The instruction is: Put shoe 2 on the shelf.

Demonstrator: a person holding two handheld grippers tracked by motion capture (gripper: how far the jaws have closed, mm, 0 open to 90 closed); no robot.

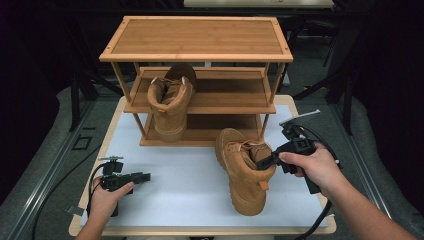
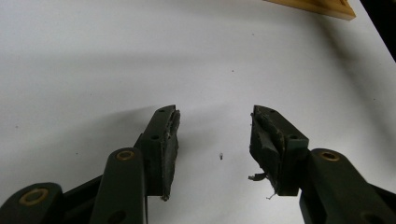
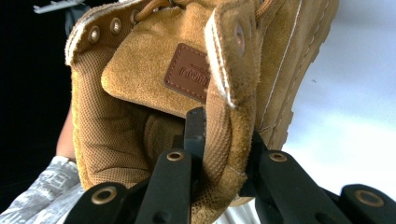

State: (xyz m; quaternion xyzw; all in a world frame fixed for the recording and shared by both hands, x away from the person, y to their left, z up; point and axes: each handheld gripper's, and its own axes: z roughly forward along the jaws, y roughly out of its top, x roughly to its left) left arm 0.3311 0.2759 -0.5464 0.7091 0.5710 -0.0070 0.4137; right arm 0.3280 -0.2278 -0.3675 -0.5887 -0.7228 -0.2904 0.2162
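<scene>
My right fingers point(image 1: 266, 161) clamp the collar of the tan suede lace-up boot point(image 1: 243, 170), one inside, one outside, for a firm hold. My left fingers point(image 2: 215, 140) hover spread and empty over the white counter point(image 2: 140, 56), well apart from that boot.

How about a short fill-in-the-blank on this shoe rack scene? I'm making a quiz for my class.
1. The right gripper is shut on the collar of a tan ____.
2. The other boot stands on the ____ shelf of the wooden rack.
3. The left gripper hangs over the white table with its jaws ____ and nothing between them.
4. The label on the held boot's tongue is ____ in colour.

Missing words: boot; middle; open; brown
</scene>
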